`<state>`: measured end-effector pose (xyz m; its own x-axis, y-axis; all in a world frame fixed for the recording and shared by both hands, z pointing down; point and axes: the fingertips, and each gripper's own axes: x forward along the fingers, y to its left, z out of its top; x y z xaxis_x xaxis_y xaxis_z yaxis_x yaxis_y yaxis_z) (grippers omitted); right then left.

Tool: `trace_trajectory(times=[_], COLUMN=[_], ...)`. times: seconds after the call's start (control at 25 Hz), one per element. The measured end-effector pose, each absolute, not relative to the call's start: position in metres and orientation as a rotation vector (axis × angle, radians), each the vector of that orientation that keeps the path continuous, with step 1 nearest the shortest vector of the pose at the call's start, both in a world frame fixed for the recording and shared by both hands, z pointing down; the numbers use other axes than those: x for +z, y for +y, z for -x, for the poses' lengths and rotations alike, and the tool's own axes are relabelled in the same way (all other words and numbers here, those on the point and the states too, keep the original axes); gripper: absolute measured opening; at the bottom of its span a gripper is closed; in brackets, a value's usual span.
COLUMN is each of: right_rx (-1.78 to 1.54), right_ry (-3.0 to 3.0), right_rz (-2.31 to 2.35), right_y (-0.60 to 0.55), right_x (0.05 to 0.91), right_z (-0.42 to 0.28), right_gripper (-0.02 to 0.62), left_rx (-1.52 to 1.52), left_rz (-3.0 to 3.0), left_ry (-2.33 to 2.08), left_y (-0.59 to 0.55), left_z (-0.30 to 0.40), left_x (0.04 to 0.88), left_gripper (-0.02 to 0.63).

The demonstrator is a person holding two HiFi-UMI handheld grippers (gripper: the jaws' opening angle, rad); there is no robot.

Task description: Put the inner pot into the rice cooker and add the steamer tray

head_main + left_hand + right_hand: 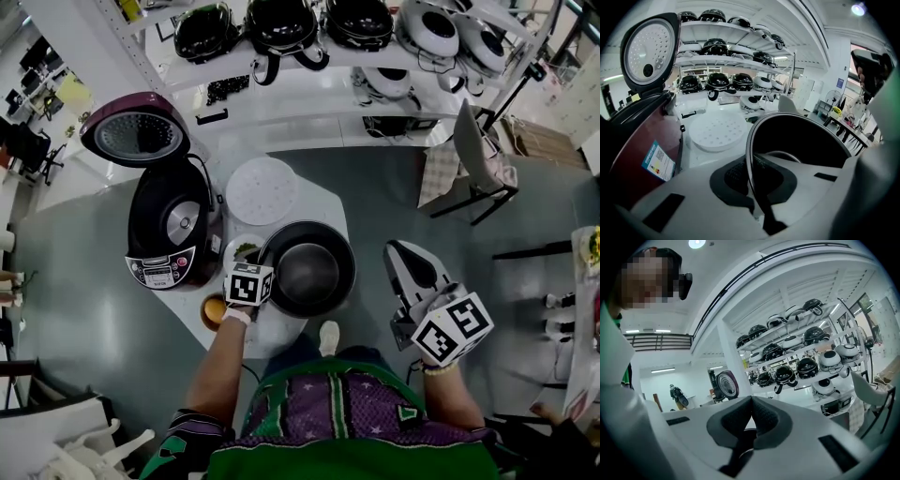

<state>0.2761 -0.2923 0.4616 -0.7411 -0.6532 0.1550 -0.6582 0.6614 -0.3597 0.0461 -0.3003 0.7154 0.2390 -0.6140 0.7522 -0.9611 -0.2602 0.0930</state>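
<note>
The black inner pot (307, 267) stands on the small white table (330, 208), to the right of the dark rice cooker (173, 225), whose lid (139, 136) stands open. The white perforated steamer tray (262, 190) lies flat behind the pot. My left gripper (266, 273) is shut on the pot's near left rim. In the left gripper view the thin rim (749, 154) runs between the pads of the left gripper (752, 183), with the steamer tray (715, 133) and the cooker (637, 140) beyond. My right gripper (401, 251) hangs shut and empty over the floor, right of the table; its jaws meet in the right gripper view (751, 416).
A small dish with something green (243, 250) and an orange bowl (214, 310) sit on the table by my left gripper. Shelves of rice cookers (281, 28) run along the back. A chair (473, 159) stands at the right.
</note>
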Motion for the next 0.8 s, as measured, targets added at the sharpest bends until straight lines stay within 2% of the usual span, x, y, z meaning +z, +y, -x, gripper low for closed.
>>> trace_trajectory(times=[0.32, 0.8], right_rx=[0.648, 0.648], right_ry=[-2.85, -2.824], right_rz=[-1.08, -1.13], right_y=[-0.302, -0.29], right_x=[0.464, 0.458], right_z=[-0.277, -0.242], right_gripper=[0.006, 0.006], left_rx=[0.829, 0.741], left_rz=[-1.932, -1.975], left_ry=[-1.453, -1.389], left_y=[-0.301, -0.292], left_z=[-0.048, -0.036], left_x=[0.715, 0.687], left_gripper=[0.023, 0.026])
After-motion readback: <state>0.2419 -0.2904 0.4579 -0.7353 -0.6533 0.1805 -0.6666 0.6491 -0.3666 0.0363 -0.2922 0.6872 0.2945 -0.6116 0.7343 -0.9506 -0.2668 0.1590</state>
